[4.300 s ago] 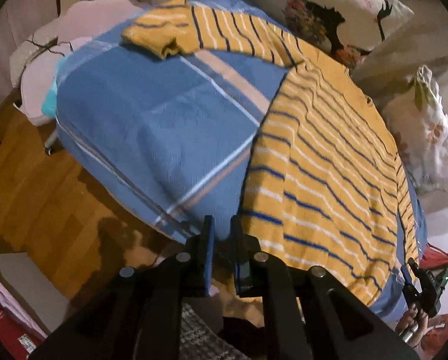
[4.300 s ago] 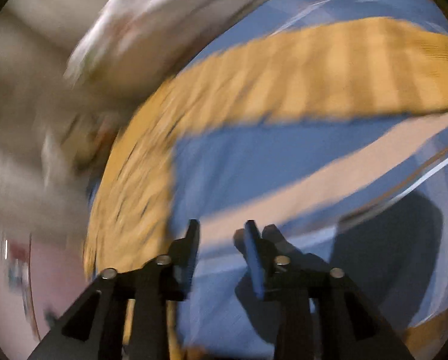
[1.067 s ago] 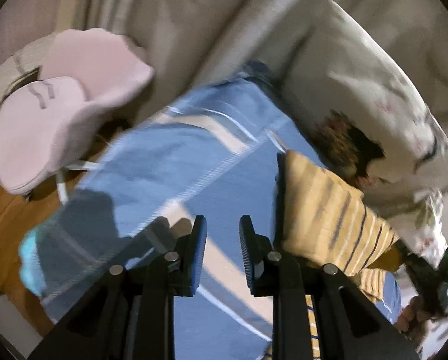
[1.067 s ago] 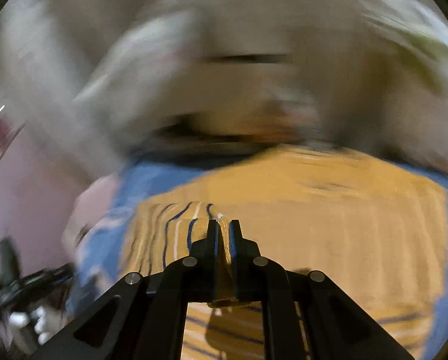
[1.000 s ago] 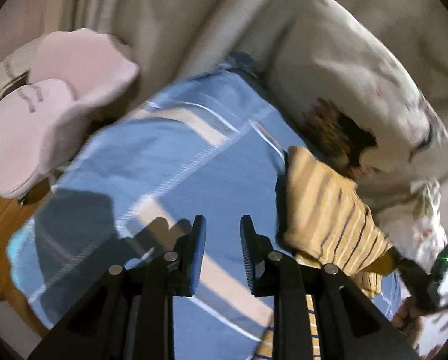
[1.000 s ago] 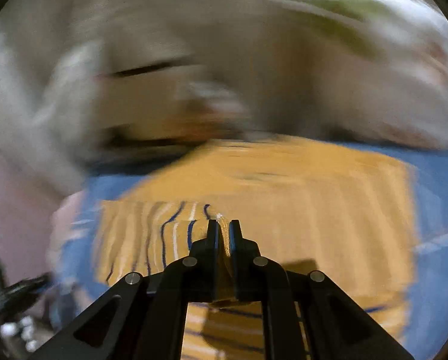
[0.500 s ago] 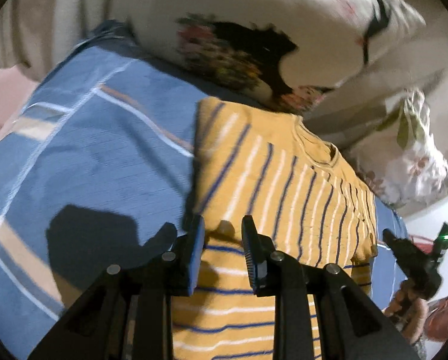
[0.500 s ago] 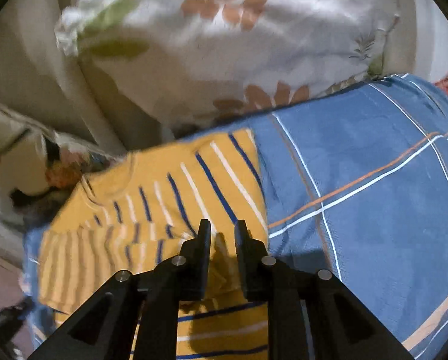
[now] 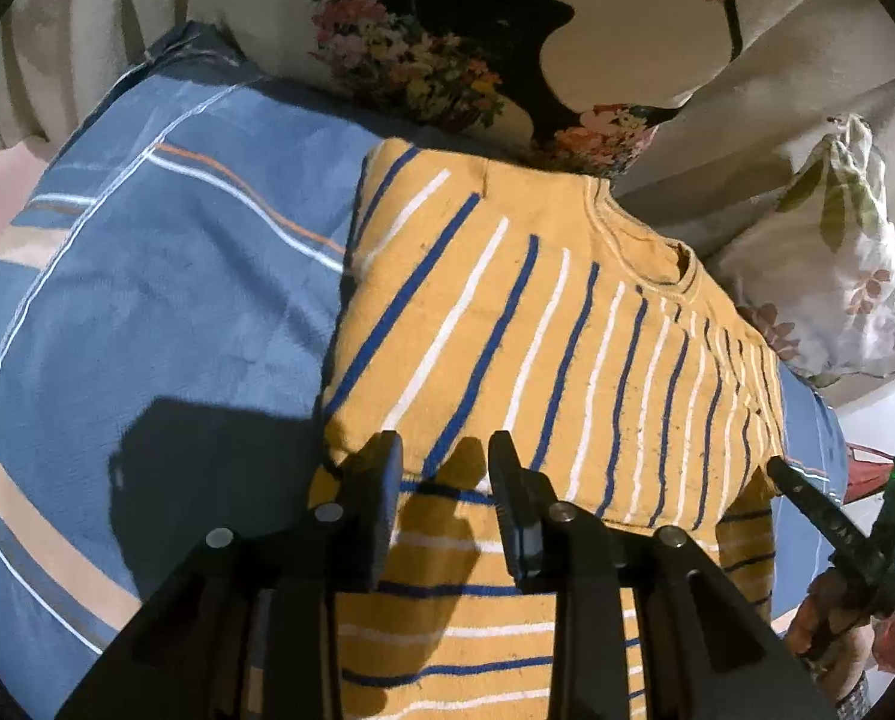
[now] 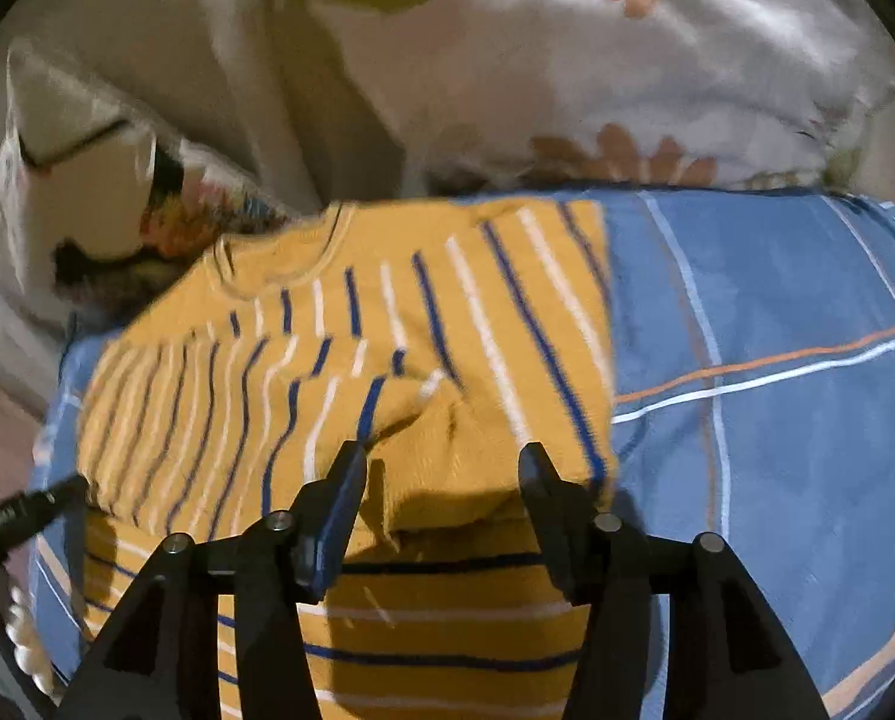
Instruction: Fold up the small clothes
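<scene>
Yellow striped sweater (image 9: 543, 324) lies on the blue plaid bedspread (image 9: 165, 276), neckline toward the far edge, just beside the floral pillow (image 9: 447, 54) and the leaf-print pillow (image 9: 837, 276). Upper part is doubled over the lower body, stripes running across each other; the folded edge sits right under my claws. My left claw (image 9: 441, 468) hovers over that edge near the sweater's left corner, jaws apart, nothing between them. My right claw (image 10: 441, 480) is spread wide over the right corner, where the knit has bunched into a small ridge; whether the fingers touch the cloth I cannot tell, as that view is smeared. Judgement: light, soft, limp knit, not slippery, not fragile; it will sag and drag on the bedspread rather than hold shape. Best hold is both layers together at the two corners of the folded edge, pinched deep enough that the lower layer comes along. The bunched ridge wants smoothing before the next fold.
</scene>
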The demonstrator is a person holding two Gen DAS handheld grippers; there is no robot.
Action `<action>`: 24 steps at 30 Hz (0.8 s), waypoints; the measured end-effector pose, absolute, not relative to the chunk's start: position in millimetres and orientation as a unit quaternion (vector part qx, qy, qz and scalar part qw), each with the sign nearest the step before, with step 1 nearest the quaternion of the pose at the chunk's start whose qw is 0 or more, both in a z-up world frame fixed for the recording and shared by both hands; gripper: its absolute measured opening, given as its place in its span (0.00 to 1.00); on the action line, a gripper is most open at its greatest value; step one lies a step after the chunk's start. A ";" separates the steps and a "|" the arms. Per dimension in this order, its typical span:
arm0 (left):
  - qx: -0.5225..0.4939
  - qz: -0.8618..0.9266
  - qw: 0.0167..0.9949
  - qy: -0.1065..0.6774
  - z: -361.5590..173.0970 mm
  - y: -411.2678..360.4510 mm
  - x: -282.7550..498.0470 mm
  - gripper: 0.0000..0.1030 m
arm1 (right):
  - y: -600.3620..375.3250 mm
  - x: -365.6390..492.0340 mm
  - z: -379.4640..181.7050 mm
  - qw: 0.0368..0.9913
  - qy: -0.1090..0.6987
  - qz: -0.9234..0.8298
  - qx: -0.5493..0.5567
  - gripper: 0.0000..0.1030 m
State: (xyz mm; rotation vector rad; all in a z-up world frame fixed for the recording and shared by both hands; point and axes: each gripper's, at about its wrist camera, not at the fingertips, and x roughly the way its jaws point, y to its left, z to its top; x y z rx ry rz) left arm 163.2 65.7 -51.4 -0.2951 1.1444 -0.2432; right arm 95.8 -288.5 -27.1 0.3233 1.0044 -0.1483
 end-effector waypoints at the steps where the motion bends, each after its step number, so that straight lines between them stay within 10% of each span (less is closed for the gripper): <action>1: -0.142 -0.113 0.822 0.540 -51.7 66.2 161.6 0.27 | -284.8 101.0 -34.0 0.855 0.495 -0.061 0.141 0.47; 3: -0.150 -0.107 0.823 0.538 -48.7 70.0 157.0 0.27 | -278.9 107.0 -41.0 0.851 0.511 -0.057 0.111 0.13; 24: -0.177 -0.049 0.820 0.542 -55.5 113.5 50.4 0.28 | -322.2 21.5 -11.8 0.851 0.472 -0.015 0.230 0.32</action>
